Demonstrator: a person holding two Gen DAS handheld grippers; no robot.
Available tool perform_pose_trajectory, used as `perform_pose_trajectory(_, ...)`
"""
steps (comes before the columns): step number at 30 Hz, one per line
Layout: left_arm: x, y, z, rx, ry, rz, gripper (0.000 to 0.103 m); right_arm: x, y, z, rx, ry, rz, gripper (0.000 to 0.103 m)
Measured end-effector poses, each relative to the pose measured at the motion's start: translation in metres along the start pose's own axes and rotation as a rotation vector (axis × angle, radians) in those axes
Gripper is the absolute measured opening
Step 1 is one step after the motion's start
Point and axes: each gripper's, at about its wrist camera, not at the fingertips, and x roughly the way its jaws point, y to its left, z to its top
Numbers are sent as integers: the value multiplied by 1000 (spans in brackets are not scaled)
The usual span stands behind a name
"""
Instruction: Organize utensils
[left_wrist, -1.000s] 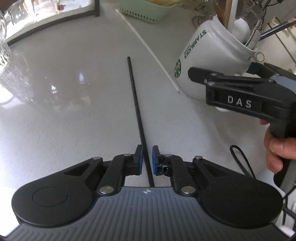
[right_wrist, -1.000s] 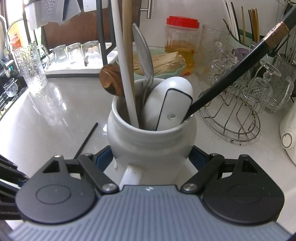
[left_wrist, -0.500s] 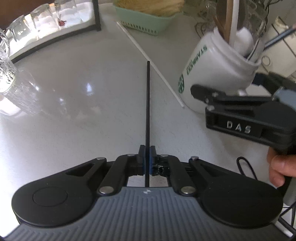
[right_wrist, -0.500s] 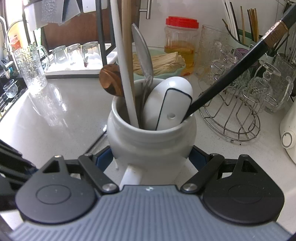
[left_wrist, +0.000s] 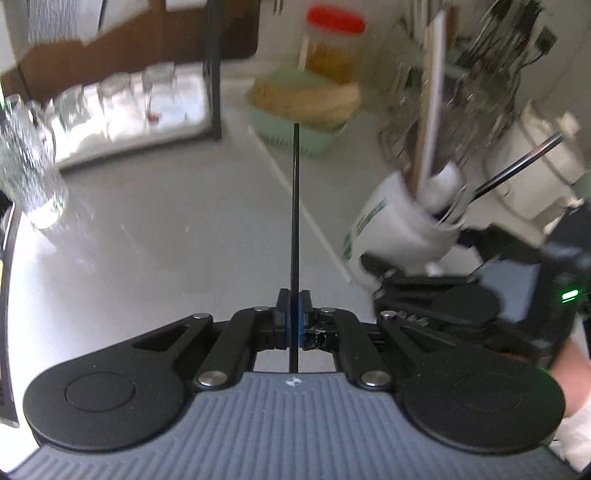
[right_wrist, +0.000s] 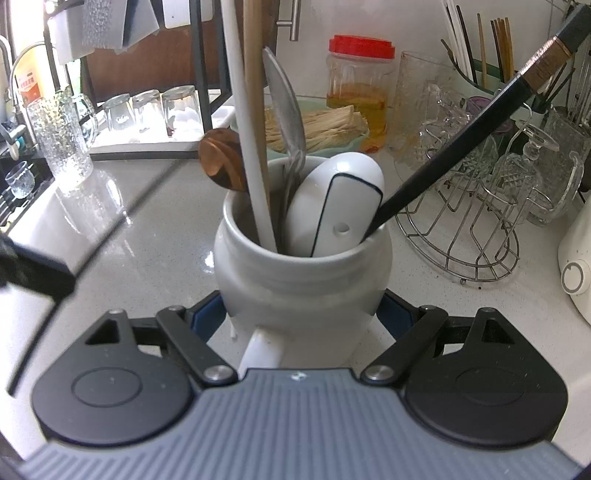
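Since a second ago the left gripper (left_wrist: 294, 314) has closed: its blue pads, then apart around the thin black chopstick (left_wrist: 295, 221) lying on the counter, now pinch it, and the stick has risen off the surface, pointing straight ahead. The right gripper (right_wrist: 301, 317) still clamps the white ceramic Starbucks mug (right_wrist: 303, 273), which holds a white spoon (right_wrist: 332, 206), a metal spoon, a wooden spoon and other sticks. A white chopstick (left_wrist: 306, 214) lies on the glossy white countertop (left_wrist: 147, 229). Behind stand a green basket (left_wrist: 295, 133), a red-lidded jar (right_wrist: 358, 88), glasses and a wire rack (right_wrist: 461, 229).
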Motion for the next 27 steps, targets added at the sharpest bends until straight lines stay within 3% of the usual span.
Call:
perform_pose_trajectory(7,-52,-11,15,42,-118,-25,4,0,0,0,2,-5,-2,90)
perform_pose_trajectory(15,-92,-30,39,53,-310,-71,4,-1,1,-2,10,-16,-6,90)
perform_pose_trajectory(22,-89,-70,62,119,-393,-158,4,-1,-1,-2,1,-9,4,90)
perform_pose_trajectory(27,-64,-86,78,167,-396,-205,4,-3,-2,-2,-21,-1,25,90)
